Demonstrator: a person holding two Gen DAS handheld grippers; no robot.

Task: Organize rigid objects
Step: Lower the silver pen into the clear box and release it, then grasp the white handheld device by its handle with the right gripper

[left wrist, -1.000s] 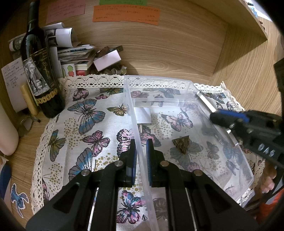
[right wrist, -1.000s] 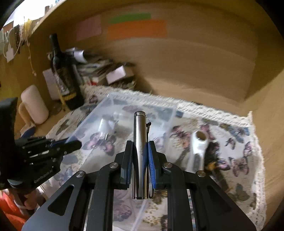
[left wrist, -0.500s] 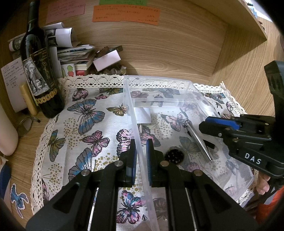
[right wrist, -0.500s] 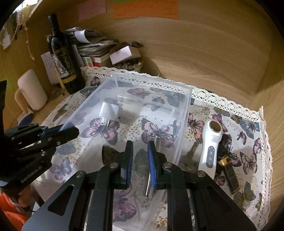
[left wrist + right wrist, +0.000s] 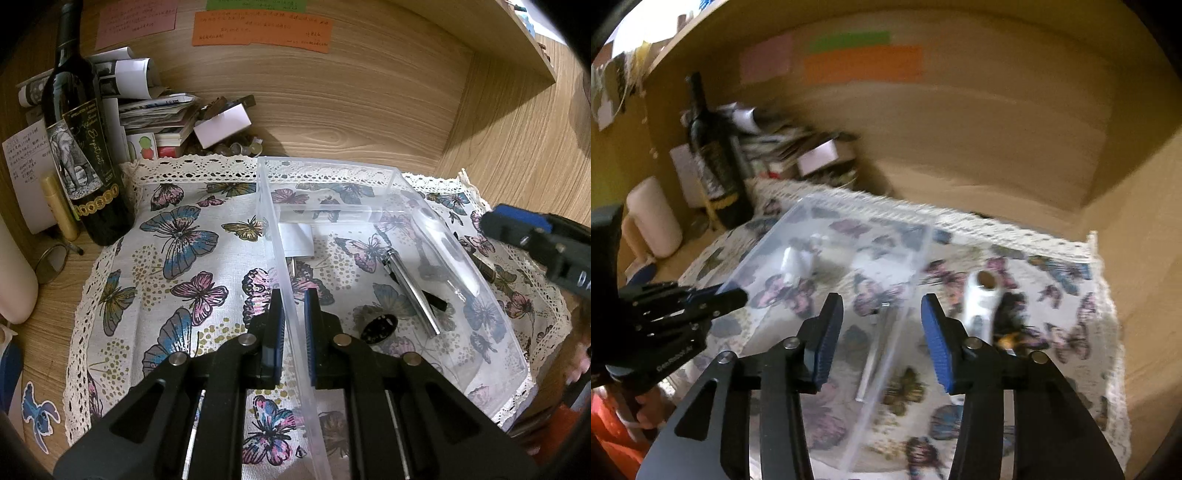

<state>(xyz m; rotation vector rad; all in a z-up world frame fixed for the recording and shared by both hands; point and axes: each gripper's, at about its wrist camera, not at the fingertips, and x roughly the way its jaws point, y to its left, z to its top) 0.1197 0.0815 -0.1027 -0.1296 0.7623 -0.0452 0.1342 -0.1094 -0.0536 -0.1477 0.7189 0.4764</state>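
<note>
The right wrist view is blurred, so the white device (image 5: 977, 306) and the dark things beside it on the butterfly cloth (image 5: 177, 266) are hard to make out. The left gripper (image 5: 293, 306) has its jaws closed on the near wall of the clear box (image 5: 391, 177). The silver pen (image 5: 412, 291) lies inside the box beside a small dark disc (image 5: 378, 328), below and ahead of the right gripper (image 5: 882, 314), whose jaws stand wide open with nothing between them.

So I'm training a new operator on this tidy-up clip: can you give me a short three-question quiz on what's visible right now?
1. True or false: the left gripper is clamped on the clear bin's side wall.
2. Which lies inside the bin? A) the silver pen B) the wine bottle C) the white handheld device
3. Fill in: the right gripper's jaws are ____.

Key: 1 true; 2 A; 3 open, with nothing between them.
</note>
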